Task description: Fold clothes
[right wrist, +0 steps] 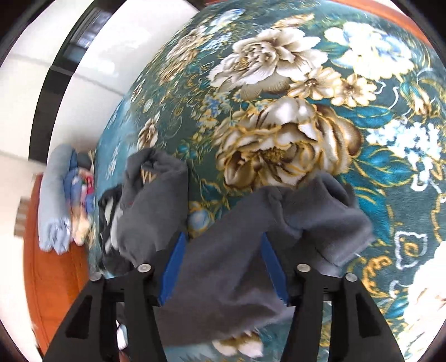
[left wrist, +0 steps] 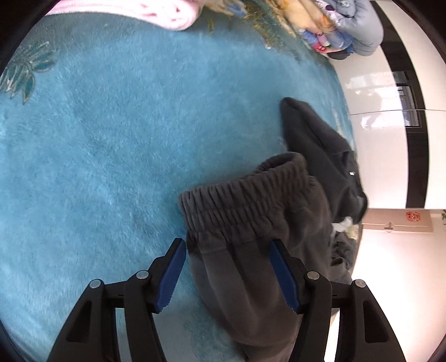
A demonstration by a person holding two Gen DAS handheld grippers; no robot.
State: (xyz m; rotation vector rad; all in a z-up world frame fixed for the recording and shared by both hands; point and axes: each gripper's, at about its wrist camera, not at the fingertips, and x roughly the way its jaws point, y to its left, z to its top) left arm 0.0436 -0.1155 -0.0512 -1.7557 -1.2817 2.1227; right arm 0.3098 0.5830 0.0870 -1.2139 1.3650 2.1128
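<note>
Grey sweatpants lie on a fuzzy blue blanket, their elastic waistband pointing away from me. My left gripper is open, one blue pad on each side of the cloth just below the waistband. In the right wrist view the grey sweatpants are bunched on a teal floral blanket. My right gripper is open too, with the grey cloth lying between its wide-apart fingers. One part of the pants stretches off to the left.
A darker garment lies past the pants near the bed edge. Folded bedding is stacked at the far corner, beside a pink blanket. A white wall is at right. Folded bedding and orange wood are at left.
</note>
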